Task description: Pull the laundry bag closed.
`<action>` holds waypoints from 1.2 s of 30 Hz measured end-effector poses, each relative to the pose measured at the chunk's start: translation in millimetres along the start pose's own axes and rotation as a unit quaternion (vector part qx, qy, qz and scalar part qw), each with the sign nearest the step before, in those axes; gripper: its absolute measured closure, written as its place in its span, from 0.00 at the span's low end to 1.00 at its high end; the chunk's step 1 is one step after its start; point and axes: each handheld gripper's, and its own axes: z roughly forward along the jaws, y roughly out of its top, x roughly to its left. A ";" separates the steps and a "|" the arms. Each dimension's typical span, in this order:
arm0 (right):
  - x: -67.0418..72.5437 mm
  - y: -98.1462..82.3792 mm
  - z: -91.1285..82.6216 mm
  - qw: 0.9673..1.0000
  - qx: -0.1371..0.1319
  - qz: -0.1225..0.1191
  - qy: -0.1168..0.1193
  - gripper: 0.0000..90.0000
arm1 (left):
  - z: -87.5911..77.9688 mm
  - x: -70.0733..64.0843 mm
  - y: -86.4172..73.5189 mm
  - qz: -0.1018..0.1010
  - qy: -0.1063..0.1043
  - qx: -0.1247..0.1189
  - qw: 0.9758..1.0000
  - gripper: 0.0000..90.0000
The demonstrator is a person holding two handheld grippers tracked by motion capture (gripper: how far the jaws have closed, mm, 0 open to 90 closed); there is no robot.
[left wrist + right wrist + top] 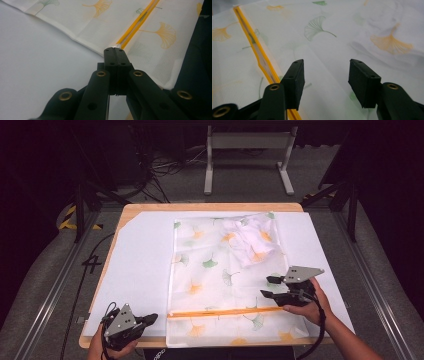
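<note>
While a translucent zip bag point(220, 270) printed with ginkgo leaves is lying flat on the white sheet point(140, 265) covering the wooden bench point(125, 212), occupying the centre of the high view, the two grippers are working at its near end. At lower left, the left gripper point(154, 317) is holding its jaws closed on the small white zipper pull point(116, 46) at the left end of the orange zipper point(225, 312), which is running across the bag's lower part; in the left gripper view the jaws are meeting with no gap at that pull. At right of centre, the right gripper point(267, 286) is hovering over the bag's right edge, its jaws standing apart with nothing between them; the right gripper view is showing bare printed fabric in the gap. A crumpled white garment point(252, 240) is sitting inside the bag, toward its upper right corner.
</note>
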 end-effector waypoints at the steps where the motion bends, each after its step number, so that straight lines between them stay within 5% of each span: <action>1: 4.3 10.2 9.8 1.000 0.003 -0.011 0.010 0.53 | 0.4 -0.3 0.1 0.003 -0.003 0.002 1.000 1.00; 13: 29.0 48.4 60.2 0.996 0.019 -0.056 0.063 0.57 | 14.2 -9.8 3.3 0.015 -0.032 0.015 0.999 1.00; 26: 57.7 79.2 111.3 0.987 0.040 -0.096 0.122 0.58 | 31.7 -17.6 2.9 0.021 -0.067 0.034 0.997 1.00; 36: 79.2 99.9 140.1 0.978 0.052 -0.117 0.168 0.65 | 39.3 -16.9 -0.2 0.023 -0.068 0.052 0.996 0.99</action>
